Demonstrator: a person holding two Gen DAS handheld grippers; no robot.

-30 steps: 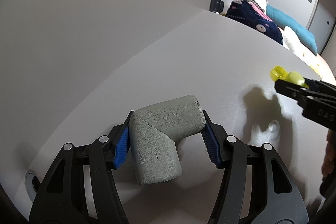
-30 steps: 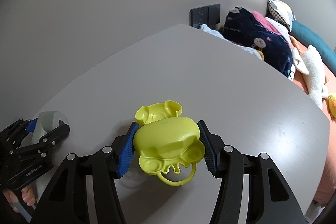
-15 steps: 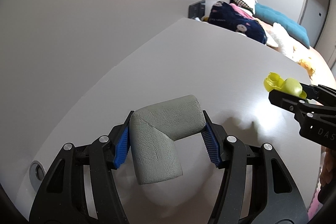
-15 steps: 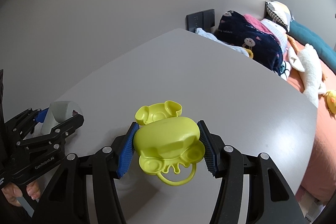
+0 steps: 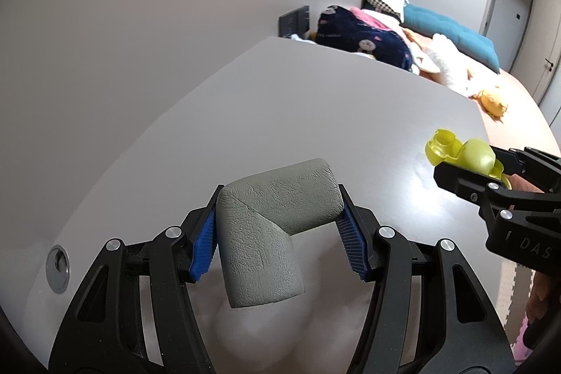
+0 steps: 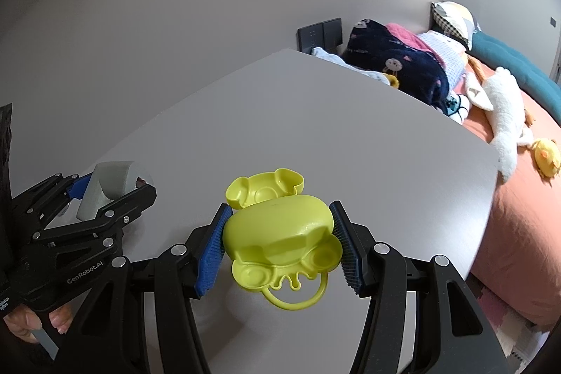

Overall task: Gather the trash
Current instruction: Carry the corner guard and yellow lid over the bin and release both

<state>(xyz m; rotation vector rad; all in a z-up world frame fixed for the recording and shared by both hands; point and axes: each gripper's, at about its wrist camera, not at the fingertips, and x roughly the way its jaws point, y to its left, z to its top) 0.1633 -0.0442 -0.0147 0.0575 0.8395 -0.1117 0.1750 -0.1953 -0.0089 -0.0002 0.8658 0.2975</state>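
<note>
Both hands full: my left gripper point(image 5: 280, 246) is clamped on the grey foam corner piece point(image 5: 271, 230), its bent leg hanging below the pads, and my right gripper point(image 6: 278, 242) pinches the yellow toy case point(image 6: 280, 233) crosswise. No bin ahead of either, only bare table point(image 6: 350, 135).

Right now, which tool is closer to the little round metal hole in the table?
Left. The left tool, gripping the grey foam corner guard, sits just beside the metal hole. The right tool, holding the yellow toy, is far across the table.
</note>
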